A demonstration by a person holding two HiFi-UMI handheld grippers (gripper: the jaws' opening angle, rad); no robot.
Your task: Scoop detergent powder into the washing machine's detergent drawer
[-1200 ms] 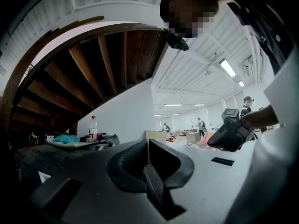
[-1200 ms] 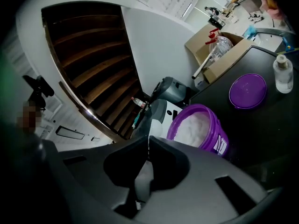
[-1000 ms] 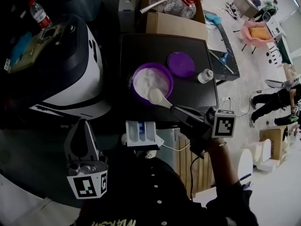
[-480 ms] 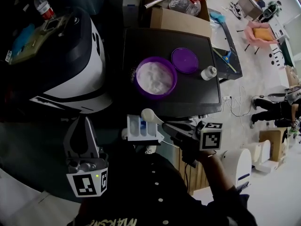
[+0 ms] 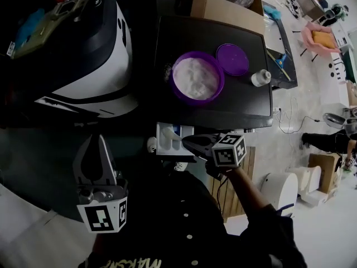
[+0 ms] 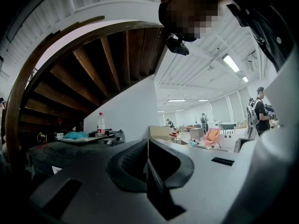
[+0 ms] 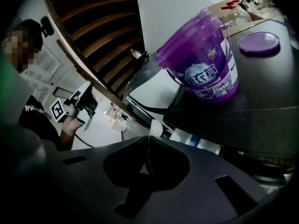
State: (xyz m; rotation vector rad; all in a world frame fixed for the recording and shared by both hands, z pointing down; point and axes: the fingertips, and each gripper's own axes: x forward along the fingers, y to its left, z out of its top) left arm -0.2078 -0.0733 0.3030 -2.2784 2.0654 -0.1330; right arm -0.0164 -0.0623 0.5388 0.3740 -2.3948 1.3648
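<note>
The right tongs (image 5: pixel 192 143) pinch a white spoon (image 5: pixel 174 144) over the drawer (image 5: pixel 165 130). The left tongs (image 5: pixel 96 144), at 8 o'clock from it, are squeezed together, empty.

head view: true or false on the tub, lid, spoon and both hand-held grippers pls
1. The purple tub holds white powder. True.
2. The purple lid sits on the tub. False: it lies on the dark table beside the tub.
3. The right hand-held gripper is shut on the white spoon, over the detergent drawer. True.
4. The left hand-held gripper holds the small white bottle. False: its jaws are together on nothing, and the bottle stands on the table near the lid.
</note>
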